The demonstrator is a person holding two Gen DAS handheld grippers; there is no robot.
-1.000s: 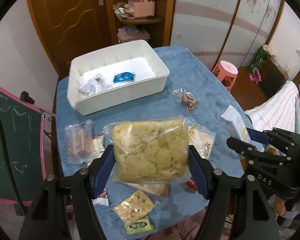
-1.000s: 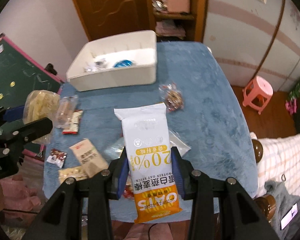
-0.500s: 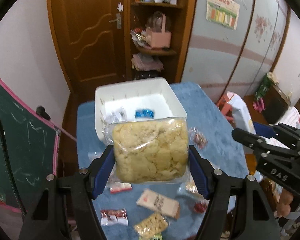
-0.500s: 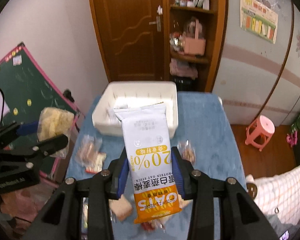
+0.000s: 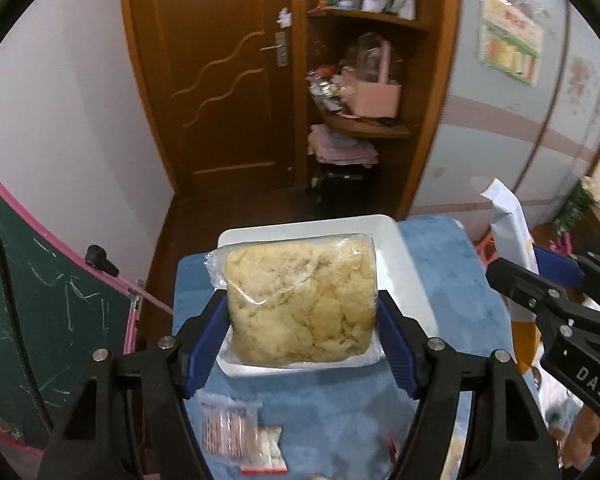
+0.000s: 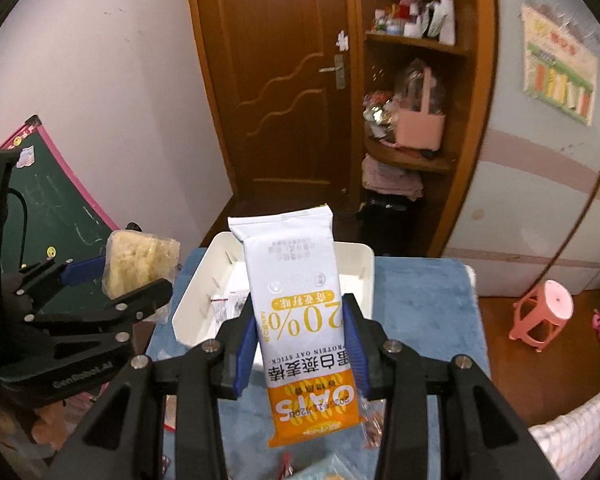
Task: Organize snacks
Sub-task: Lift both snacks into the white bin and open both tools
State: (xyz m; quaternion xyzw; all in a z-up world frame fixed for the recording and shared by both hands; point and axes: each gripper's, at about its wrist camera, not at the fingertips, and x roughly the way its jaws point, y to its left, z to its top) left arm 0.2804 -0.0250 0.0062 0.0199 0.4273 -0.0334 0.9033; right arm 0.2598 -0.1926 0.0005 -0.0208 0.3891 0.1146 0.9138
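My left gripper (image 5: 302,330) is shut on a clear bag of pale yellow crackers (image 5: 302,304), held in the air in front of the white bin (image 5: 404,264). It also shows in the right wrist view (image 6: 138,266). My right gripper (image 6: 300,344) is shut on a white and orange oat stick pack (image 6: 300,304), held upright above the blue table (image 6: 420,300), in front of the white bin (image 6: 204,300). The pack also shows at the right of the left wrist view (image 5: 510,224).
Small snack packets lie on the table near its front edge (image 5: 236,432). A green chalkboard (image 5: 40,304) stands to the left. A wooden door (image 6: 276,80), a shelf unit (image 6: 416,80) and a pink stool (image 6: 544,316) stand beyond the table.
Both grippers have risen and tilted up with their packs. The bin and table have dropped lower in both views, and more of the door and shelves shows.
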